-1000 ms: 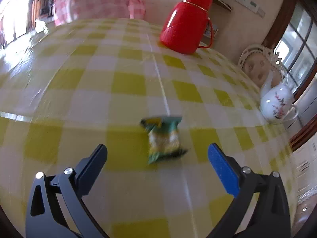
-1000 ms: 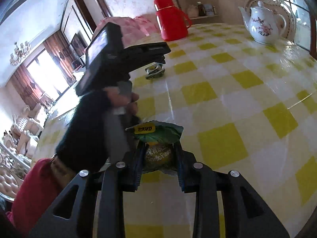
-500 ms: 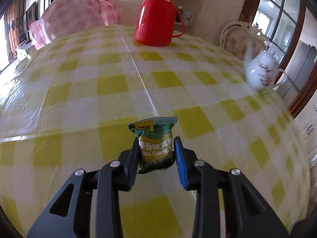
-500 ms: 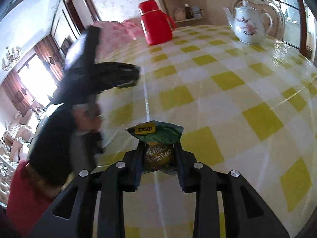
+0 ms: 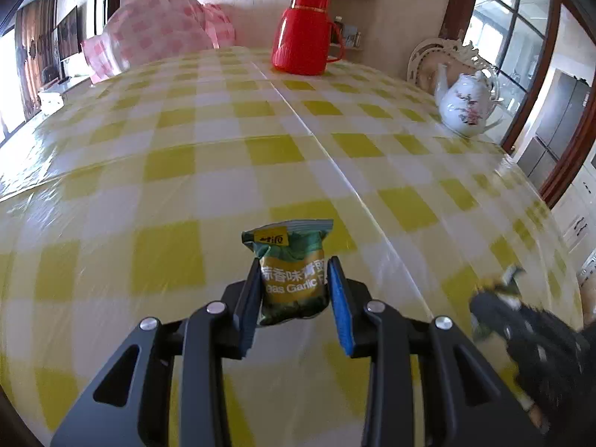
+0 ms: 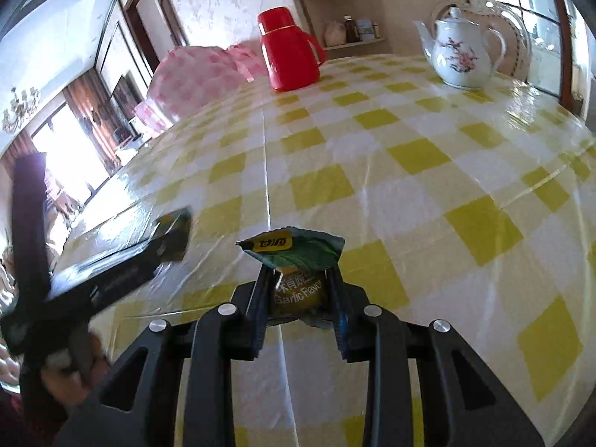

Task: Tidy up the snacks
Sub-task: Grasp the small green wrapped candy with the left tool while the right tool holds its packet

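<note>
Left wrist view: left gripper (image 5: 294, 285) clamped an upright green foil packet (image 5: 289, 266), crimped end up, long axis vertical, above the glossy yellow-checked table (image 5: 208, 156). Right gripper (image 6: 298, 292) pinched a second packet (image 6: 296, 260) likewise.

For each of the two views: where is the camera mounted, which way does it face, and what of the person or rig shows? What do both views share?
Left wrist: sits on the left gripper, looks forward and down over the table at its clamped snack pack; the right gripper shows blurred at lower right.
Right wrist: sits on the right gripper, shut on another pack; the left gripper and a hand show at left.
Shared: table, red flask, teapot, pink cover.
</note>
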`<state>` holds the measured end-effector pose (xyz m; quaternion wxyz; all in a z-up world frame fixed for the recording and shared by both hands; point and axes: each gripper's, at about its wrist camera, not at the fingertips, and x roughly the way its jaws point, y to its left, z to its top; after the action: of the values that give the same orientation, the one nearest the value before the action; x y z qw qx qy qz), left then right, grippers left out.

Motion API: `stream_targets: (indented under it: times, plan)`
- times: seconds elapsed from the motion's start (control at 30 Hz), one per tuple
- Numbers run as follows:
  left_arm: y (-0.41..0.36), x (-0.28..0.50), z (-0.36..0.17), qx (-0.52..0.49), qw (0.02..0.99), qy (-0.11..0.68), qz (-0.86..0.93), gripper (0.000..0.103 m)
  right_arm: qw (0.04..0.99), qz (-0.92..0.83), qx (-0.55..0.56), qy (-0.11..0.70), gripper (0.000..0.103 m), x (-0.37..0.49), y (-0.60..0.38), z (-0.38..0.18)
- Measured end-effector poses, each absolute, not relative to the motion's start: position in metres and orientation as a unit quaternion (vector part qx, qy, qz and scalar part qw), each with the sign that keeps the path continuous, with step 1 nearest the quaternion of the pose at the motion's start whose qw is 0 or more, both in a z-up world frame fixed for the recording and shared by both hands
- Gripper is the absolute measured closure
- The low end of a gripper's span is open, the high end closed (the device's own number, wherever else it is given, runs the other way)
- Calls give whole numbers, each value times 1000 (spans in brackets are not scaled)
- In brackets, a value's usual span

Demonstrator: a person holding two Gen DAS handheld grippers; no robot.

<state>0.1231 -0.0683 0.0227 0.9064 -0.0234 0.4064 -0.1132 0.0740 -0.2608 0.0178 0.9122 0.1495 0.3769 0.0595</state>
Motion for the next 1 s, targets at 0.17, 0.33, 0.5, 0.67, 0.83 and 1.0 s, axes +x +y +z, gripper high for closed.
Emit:
stream_targets:
  times: [0.17, 0.33, 0.5, 0.67, 0.83, 1.0]
  plan:
    - [-58, 87, 30, -27, 911, 392, -122, 68, 906, 72, 172, 380, 73, 49, -257, 19]
    - [-52, 58, 33, -31, 912, 387, -135, 68, 909, 93, 152, 378, 74, 26, -237, 24]
    - [-50, 31, 34, -26, 912, 382, -148, 68, 910, 94, 136, 381, 73, 13, -225, 23]
    - [-46, 7, 35, -25, 912, 378, -158, 67, 911, 85, 133, 382, 73, 4, -223, 21]
    - [-39, -13, 34, -29, 912, 374, -164, 67, 910, 80, 137, 384, 74, -2, -223, 20]
    - [-27, -25, 32, -38, 913, 373, -160, 67, 908, 80, 131, 389, 73, -9, -217, 19]
